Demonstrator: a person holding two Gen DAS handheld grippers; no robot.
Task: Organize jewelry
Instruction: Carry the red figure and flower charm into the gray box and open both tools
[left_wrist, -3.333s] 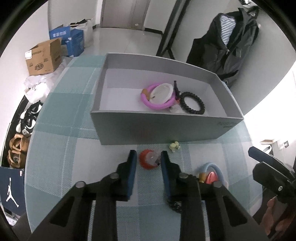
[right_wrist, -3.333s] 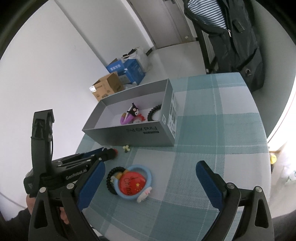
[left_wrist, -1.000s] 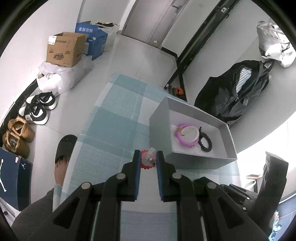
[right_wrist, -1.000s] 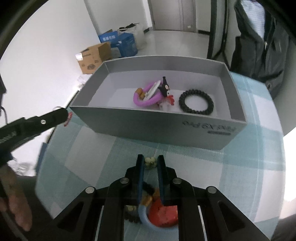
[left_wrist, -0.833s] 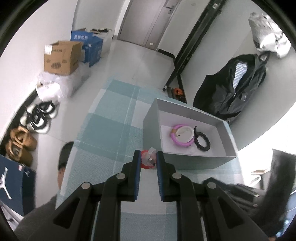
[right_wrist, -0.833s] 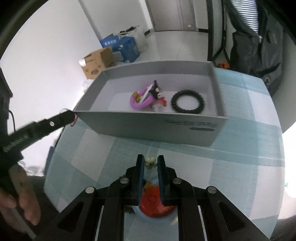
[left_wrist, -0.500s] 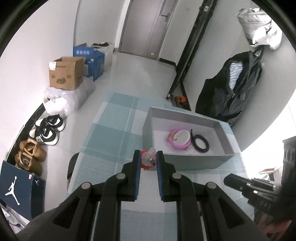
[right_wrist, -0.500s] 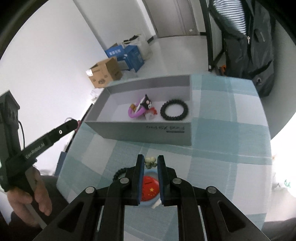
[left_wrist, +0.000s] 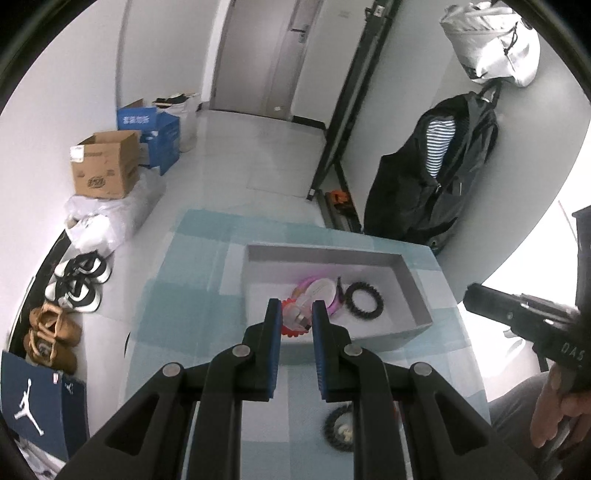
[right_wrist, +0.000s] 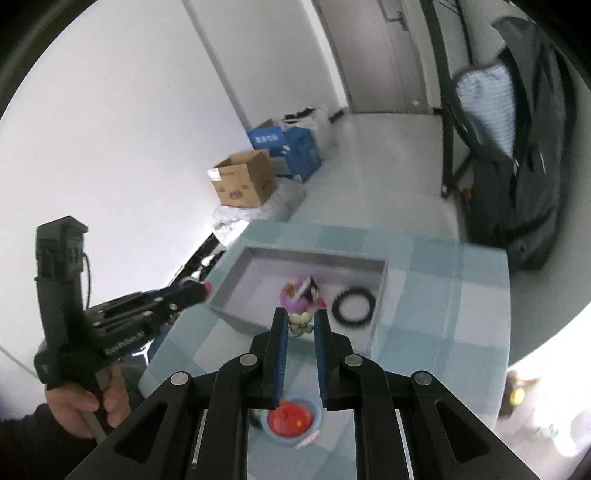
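Left wrist view: left tongs (left_wrist: 294, 320) gripping red-and-clear charm (left_wrist: 293, 319), carrying it high above grey box (left_wrist: 413, 291) for dropping inside. Right tongs (right_wrist: 299, 325) pinching small pale flower charm (right_wrist: 300, 320), also hovering over box, clearing its wall.

Box (left_wrist: 413, 284) on the table (left_wrist: 192, 280) — beaded bracelet (left_wrist: 364, 298) inside, right of the ring (left_wrist: 318, 291).

White walls (left_wrist: 166, 55), pale floor (left_wrist: 236, 155), grey door (left_wrist: 258, 55)
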